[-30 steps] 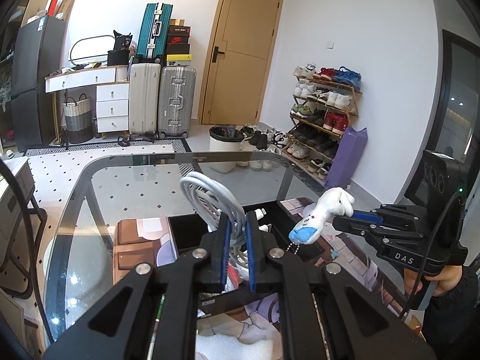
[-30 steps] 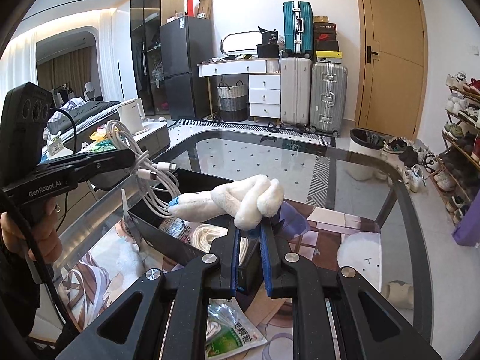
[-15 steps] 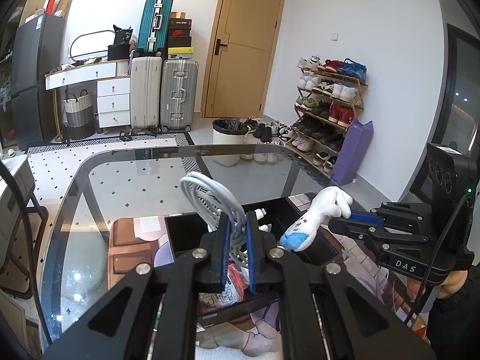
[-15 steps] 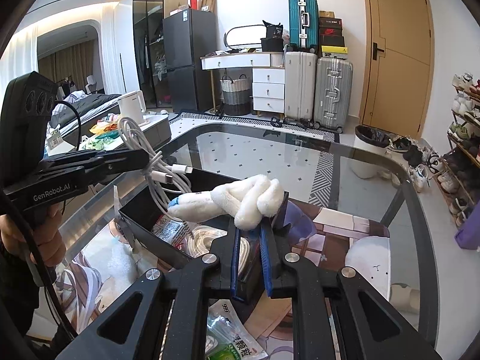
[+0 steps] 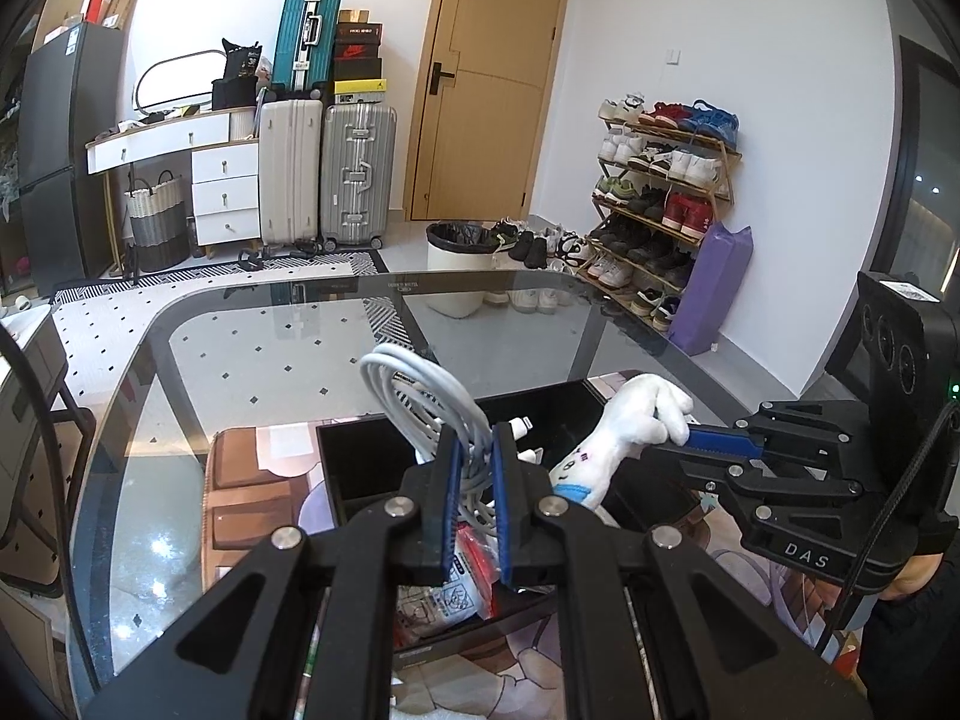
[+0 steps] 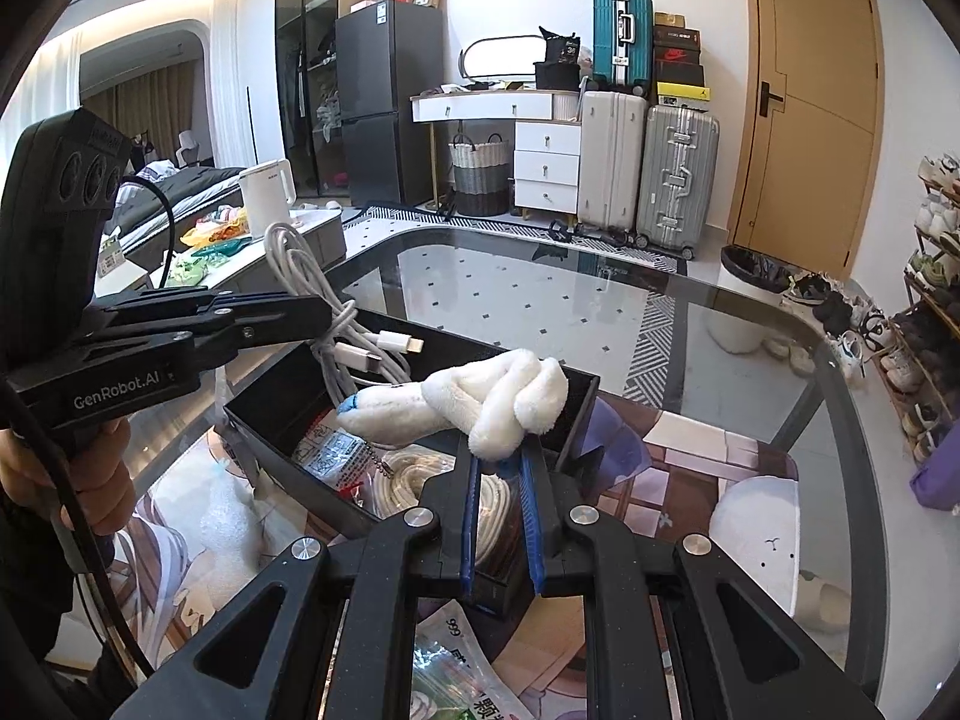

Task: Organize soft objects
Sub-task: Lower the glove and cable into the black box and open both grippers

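we see the left hand-held gripper (image 5: 474,456) pinching a coiled bundle of white charging cable (image 5: 420,396) between its blue-padded fingers, the loops standing up above the fingertips and two plug ends sticking out to the side. in the right wrist view that same cable (image 6: 336,324) hangs over the near corner of the open black rectangular box (image 6: 576,396), which sits on the rounded dark glass counter (image 6: 660,276). the right hand-held gripper (image 6: 501,462) is pressed together on the fluffy end of a small white plush toy with a blue tip (image 6: 468,402); the toy lies roughly level above the box, its blue end pointing toward the cable, and a short bead chain seems to dangle beneath it, though it is small to judge. inside the box we make out a coil of cream rope (image 6: 414,480) and a printed plastic packet (image 6: 327,450). another printed packet (image 6: 456,672) lies on the counter in front of the box, partly under the right gripper.
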A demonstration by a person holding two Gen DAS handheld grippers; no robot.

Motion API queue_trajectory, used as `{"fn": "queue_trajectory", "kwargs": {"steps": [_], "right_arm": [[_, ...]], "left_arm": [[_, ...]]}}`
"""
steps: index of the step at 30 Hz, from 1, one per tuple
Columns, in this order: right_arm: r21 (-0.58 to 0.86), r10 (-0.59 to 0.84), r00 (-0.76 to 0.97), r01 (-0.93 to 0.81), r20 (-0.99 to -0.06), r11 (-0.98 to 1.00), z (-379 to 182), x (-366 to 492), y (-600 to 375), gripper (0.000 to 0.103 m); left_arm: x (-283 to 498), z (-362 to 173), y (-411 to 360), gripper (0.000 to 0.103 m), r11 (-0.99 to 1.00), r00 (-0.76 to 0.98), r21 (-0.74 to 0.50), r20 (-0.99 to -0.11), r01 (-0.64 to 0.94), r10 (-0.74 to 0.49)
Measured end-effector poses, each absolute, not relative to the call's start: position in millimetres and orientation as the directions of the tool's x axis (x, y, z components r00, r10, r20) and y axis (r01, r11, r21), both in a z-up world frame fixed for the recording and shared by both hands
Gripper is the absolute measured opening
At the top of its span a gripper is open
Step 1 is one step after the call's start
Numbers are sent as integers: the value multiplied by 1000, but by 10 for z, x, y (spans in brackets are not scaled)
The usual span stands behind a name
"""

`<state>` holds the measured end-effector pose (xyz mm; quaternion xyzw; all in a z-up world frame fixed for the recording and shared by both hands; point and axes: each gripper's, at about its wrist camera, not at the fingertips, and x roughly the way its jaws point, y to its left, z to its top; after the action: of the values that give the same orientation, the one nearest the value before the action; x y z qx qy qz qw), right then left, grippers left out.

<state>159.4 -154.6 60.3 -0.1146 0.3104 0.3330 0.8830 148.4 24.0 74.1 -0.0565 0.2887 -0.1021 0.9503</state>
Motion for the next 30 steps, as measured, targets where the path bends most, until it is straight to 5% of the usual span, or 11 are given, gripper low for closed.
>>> {"fn": "queue_trajectory", "kwargs": {"steps": [24, 26, 28, 30], "right_arm": [[-42, 488, 566, -680, -665, 732, 424, 1627, -1294, 13], [-41, 486, 568, -677, -664, 735, 420, 1632, -1293, 20], [-41, 484, 572, -673, -662, 739, 424, 1626, -1306, 38], [-38, 489, 578, -670, -654, 741, 451, 1604, -1348, 43]], "left_arm": [[1626, 594, 118, 7, 979, 792, -131, -576, 156, -204], [1639, 586, 110, 9, 979, 783, -131, -588, 154, -202], [1631, 577, 121, 10, 981, 775, -128, -601, 148, -195], [1602, 581, 115, 21, 982, 769, -118, -610, 148, -189]]}}
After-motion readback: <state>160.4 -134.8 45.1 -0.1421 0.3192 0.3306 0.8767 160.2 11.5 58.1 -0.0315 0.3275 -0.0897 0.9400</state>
